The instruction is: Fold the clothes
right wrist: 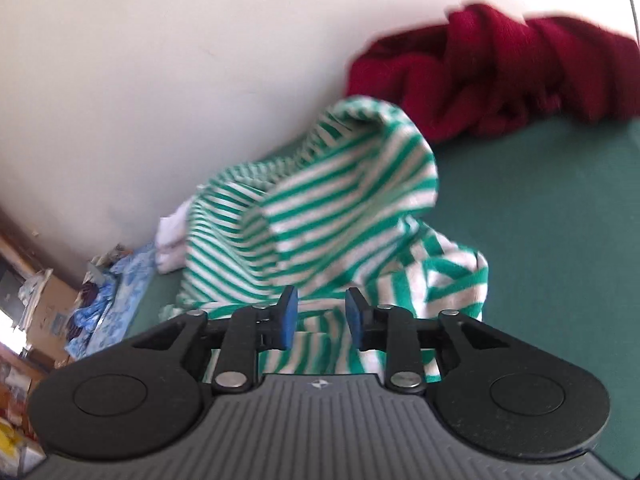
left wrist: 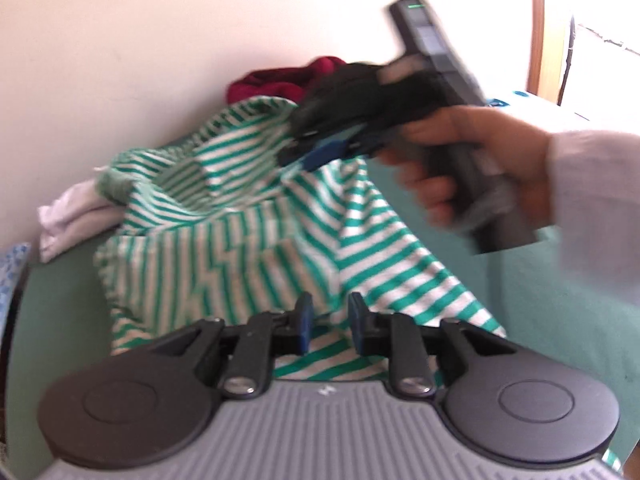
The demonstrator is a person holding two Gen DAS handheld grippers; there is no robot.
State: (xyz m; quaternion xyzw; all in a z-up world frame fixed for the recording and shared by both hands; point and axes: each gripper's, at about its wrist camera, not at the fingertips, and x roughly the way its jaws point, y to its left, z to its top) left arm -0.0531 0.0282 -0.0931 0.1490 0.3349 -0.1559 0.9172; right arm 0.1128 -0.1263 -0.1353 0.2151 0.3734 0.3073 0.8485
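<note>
A green-and-white striped shirt (left wrist: 248, 232) lies crumpled on the green surface (left wrist: 560, 320) against the white wall; it also fills the middle of the right wrist view (right wrist: 320, 216). My left gripper (left wrist: 328, 320) is open just above the shirt's near edge, with nothing between its blue pads. My right gripper (right wrist: 320, 316) is open over the shirt's folds; in the left wrist view it shows blurred (left wrist: 316, 152), held by a hand above the shirt's far part, and whether it touches the cloth there I cannot tell.
A dark red garment (right wrist: 500, 76) is bunched at the back by the wall (right wrist: 160, 60). A white garment (left wrist: 76, 216) lies to the shirt's left. Blue patterned fabric (right wrist: 116, 292) and cardboard boxes (right wrist: 44, 308) sit beyond the left edge.
</note>
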